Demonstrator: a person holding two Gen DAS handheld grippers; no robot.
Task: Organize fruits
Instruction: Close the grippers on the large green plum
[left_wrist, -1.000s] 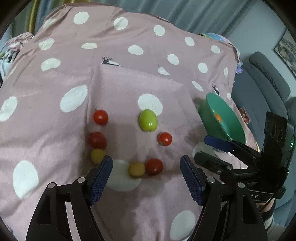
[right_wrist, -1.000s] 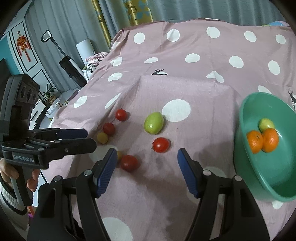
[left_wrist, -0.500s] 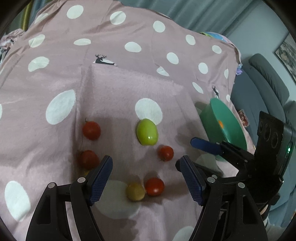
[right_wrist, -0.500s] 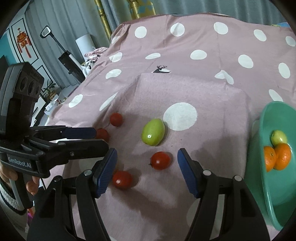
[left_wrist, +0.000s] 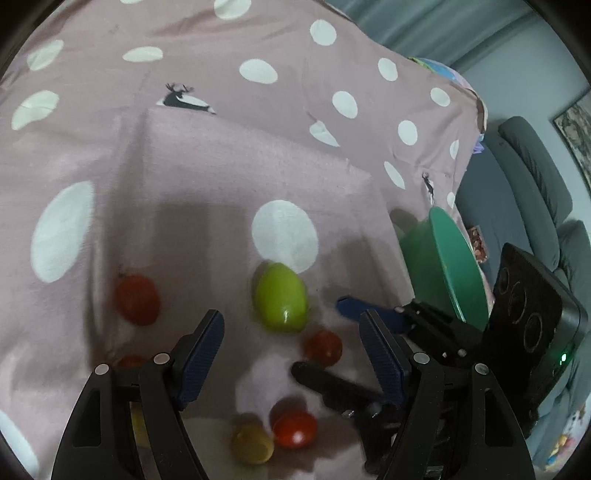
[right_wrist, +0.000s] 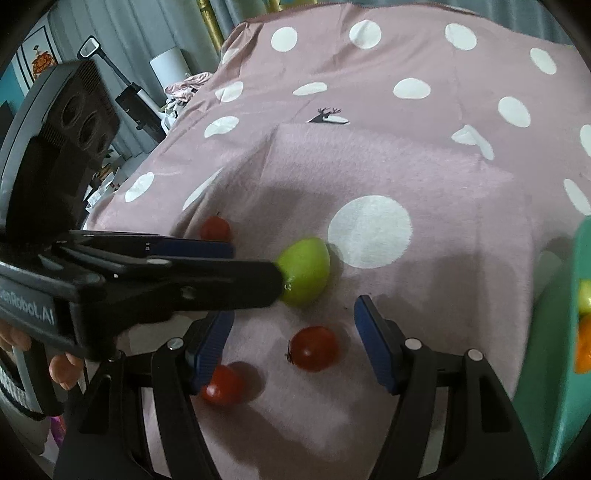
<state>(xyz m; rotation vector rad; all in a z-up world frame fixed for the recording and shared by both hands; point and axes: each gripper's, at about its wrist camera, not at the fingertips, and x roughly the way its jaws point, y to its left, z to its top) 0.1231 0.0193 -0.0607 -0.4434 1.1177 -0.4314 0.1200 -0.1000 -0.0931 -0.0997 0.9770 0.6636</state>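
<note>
A green fruit (left_wrist: 280, 299) (right_wrist: 306, 273) lies on the pink dotted cloth (left_wrist: 221, 147) among several small red tomatoes (left_wrist: 136, 299) (right_wrist: 314, 349) and a yellow one (left_wrist: 253, 443). My left gripper (left_wrist: 291, 343) is open just short of the green fruit; in the right wrist view the left gripper (right_wrist: 255, 266) hides that fruit's left side. My right gripper (right_wrist: 293, 332) is open low over a red tomato, pads apart from it. In the left wrist view the right gripper (left_wrist: 321, 338) straddles a tomato (left_wrist: 323, 347). A green bowl (left_wrist: 454, 266) (right_wrist: 576, 369) stands at the right.
The bowl holds oranges (right_wrist: 583, 347) and a yellow-green fruit (right_wrist: 585, 295). More tomatoes (left_wrist: 295, 428) (right_wrist: 221, 384) (right_wrist: 214, 227) lie near the fingers. A grey sofa (left_wrist: 535, 184) is beyond the cloth's right edge; household clutter and a hand (right_wrist: 62, 365) show at the left.
Both grippers have moved forward and down toward the fruits, which now look larger. The left gripper has slid in front of the green fruit in the right wrist view. Jaws unchanged.
</note>
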